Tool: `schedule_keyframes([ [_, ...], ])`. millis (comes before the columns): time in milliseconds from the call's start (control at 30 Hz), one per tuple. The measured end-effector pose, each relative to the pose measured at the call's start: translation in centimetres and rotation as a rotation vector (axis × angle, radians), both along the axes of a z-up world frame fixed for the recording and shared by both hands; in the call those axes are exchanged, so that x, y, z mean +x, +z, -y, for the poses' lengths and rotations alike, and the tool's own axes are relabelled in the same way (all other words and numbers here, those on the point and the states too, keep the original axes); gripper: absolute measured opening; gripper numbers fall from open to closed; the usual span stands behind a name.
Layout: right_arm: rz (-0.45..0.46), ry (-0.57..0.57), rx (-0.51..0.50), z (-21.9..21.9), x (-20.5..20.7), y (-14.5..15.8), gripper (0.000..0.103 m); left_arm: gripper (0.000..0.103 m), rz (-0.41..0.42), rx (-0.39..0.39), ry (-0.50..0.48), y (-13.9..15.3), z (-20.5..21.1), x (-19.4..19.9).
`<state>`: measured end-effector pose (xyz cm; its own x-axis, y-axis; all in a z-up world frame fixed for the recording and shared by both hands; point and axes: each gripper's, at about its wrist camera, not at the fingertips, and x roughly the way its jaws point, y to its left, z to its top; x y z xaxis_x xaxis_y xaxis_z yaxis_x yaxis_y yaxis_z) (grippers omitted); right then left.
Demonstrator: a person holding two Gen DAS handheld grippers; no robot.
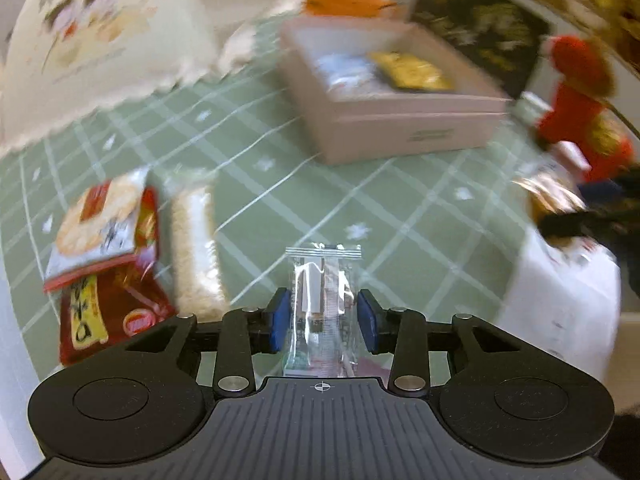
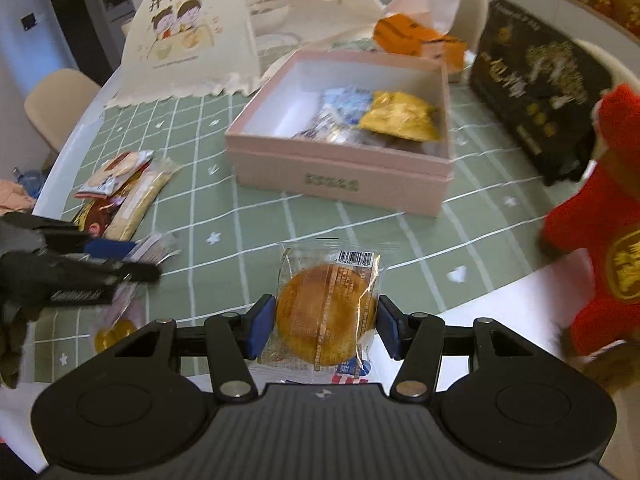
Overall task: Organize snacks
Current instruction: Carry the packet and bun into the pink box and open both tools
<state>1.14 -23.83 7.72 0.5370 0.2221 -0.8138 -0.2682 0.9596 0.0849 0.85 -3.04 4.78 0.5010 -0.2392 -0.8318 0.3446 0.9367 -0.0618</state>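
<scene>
Left wrist view: pink box (image 1: 400, 120) open on the green cloth (image 1: 280, 200), holding a yellow packet (image 1: 412, 70) and a blue-white packet (image 1: 344, 70). Left claw (image 1: 325, 316) narrowed on a clear wrapper (image 1: 322, 300), pads (image 1: 280, 320) pressing both its sides, wrapper upright and reaching forward past the tips. Red snack packs (image 1: 104, 248) heaped at left, well apart from the box.

Right wrist view: same box (image 2: 340, 172) ahead, yellow packet (image 2: 400, 116) at its right inside, blue-white packets (image 2: 344, 104) beside it. Right claw (image 2: 326, 328) half spread, clamped on a wrapped round cake (image 2: 326, 316), pads (image 2: 260, 330) against its edges. Left claw (image 2: 120, 264) at far left, blurred, above the cloth (image 2: 248, 240). Red plush (image 2: 600, 240) at right.
</scene>
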Motion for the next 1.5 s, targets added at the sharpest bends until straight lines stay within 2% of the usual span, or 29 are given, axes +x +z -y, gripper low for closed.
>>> schedule_keyframes([
  [33,0.012,-0.008,-0.003,0.3,-0.1,0.3,0.054,0.041,0.011,-0.023,-0.011,0.9,0.2,-0.3],
  [100,0.030,-0.025,-0.002,1.0,-0.1,0.7,0.054,0.041,0.065,-0.119,-0.028,3.8,0.4,-0.4],
  [233,0.039,-0.065,0.007,1.9,0.4,1.0,0.054,0.041,0.270,-0.239,-0.034,10.2,1.1,1.1],
  [367,0.044,-0.078,0.019,2.1,0.7,1.5,0.054,0.042,0.381,-0.336,-0.040,14.5,2.9,6.4],
  [433,0.057,-0.066,0.010,1.6,0.8,2.0,0.054,0.045,0.356,-0.401,-0.036,14.9,3.3,9.5],
  [467,0.066,-0.059,0.005,1.5,0.8,2.4,0.054,0.045,0.307,-0.445,-0.010,14.8,3.2,11.4],
  [533,0.082,-0.049,0.006,1.6,0.7,3.4,0.054,0.044,0.271,-0.491,0.053,14.4,2.6,12.8],
  [600,0.092,-0.051,0.013,2.1,0.8,4.1,0.054,0.044,0.270,-0.494,0.114,13.8,1.6,12.7],
  [800,0.119,-0.065,0.069,3.7,3.8,6.9,0.054,0.044,0.242,-0.505,0.217,10.6,-2.6,8.0],
  [933,0.155,-0.046,0.193,2.7,9.2,10.2,0.055,0.044,0.133,-0.490,0.260,7.1,-3.8,5.9],
  [967,0.177,-0.038,0.206,2.0,10.8,10.8,0.057,0.044,0.107,-0.484,0.273,6.1,-4.2,5.4],
  [1000,0.197,-0.040,0.206,1.3,12.3,11.2,0.064,0.043,0.090,-0.477,0.288,5.3,-4.7,4.8],
  [1100,0.227,-0.042,0.179,-0.7,15.4,12.0,0.065,0.043,0.091,-0.413,0.317,4.0,-6.4,2.6],
  [1233,0.244,-0.001,0.156,-2.2,14.9,10.9,0.065,0.043,0.092,-0.309,0.422,2.9,-9.6,0.0],
  [1367,0.188,0.050,0.102,-3.1,13.3,7.9,0.066,0.043,0.068,-0.287,0.516,1.7,-11.9,-1.0],
  [1500,0.099,0.134,0.077,-4.9,10.3,4.5,0.066,0.043,0.066,-0.267,0.512,1.6,-12.0,-0.4],
])
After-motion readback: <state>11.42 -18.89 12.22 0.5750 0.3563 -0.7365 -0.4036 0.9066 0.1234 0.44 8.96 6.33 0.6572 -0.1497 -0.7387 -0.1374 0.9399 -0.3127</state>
